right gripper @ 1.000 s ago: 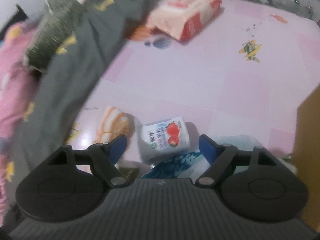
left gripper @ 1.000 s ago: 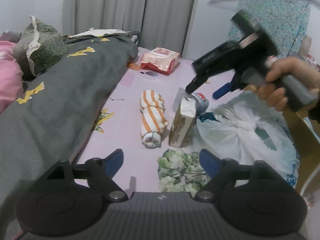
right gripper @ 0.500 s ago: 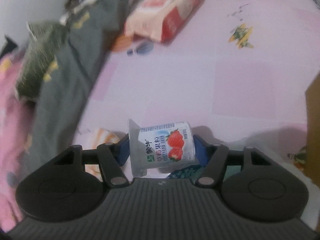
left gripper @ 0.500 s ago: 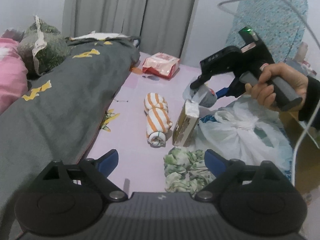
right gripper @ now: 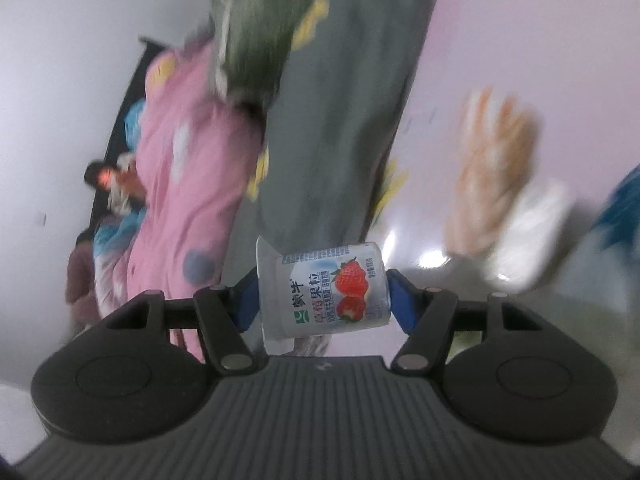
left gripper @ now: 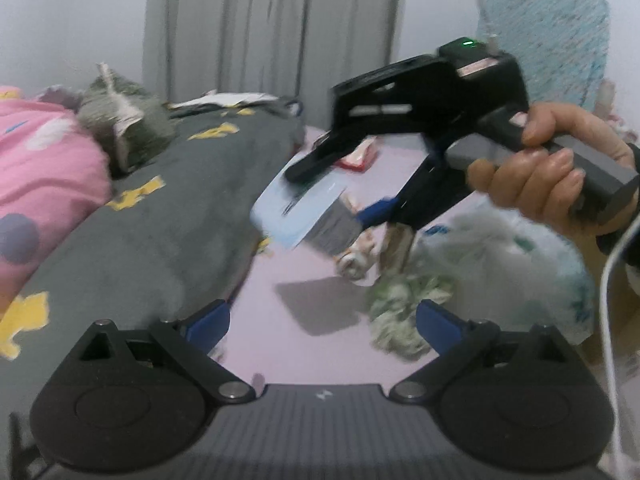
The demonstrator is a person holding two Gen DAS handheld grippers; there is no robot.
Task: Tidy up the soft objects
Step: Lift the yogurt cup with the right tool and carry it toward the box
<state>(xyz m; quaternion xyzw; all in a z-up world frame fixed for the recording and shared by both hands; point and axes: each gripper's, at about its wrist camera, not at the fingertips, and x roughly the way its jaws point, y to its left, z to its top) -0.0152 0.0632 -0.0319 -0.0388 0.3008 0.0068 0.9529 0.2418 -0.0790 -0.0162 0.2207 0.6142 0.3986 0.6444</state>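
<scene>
**Right tongs clamped on the yogurt cup, left tongs apart and empty**

Clamped on a small white plastic yogurt cup with strawberries printed on its label [right gripper: 322,290], the right gripper [right gripper: 320,300] carries it lying sideways, one blue pad on the rim side and the other on the base side. Its jaws have just been closing, and the cup now sits pinched between them, off the bed. The left gripper [left gripper: 322,322] hangs with its jaws wide apart and nothing between them; they have just been opening.

From the left wrist view, nearest on the pale pink bedsheet [left gripper: 280,340] lies a crumpled green-and-white floral cloth [left gripper: 400,312], just beside the left gripper's right finger. A little further sit a rolled orange-and-white striped sock bundle [left gripper: 356,260] and an upright brown carton [left gripper: 396,244], with a knotted white plastic bag [left gripper: 500,260] to the right. Above them a hand [left gripper: 532,176] swings the right gripper across toward the dark grey blanket with yellow shapes [left gripper: 160,220]. Beyond that is a pink quilt [left gripper: 44,172], and a red-and-white packet [left gripper: 360,156] far back.

To do this carry well, I judge the grip should be held steady: the thin cup walls will likely buckle if squeezed harder, and the sideways hold could let it slip. Both views are motion-blurred, so a slower swing seems wise. Where the cup belongs I cannot tell. The left gripper looks well placed to take the floral cloth next.
</scene>
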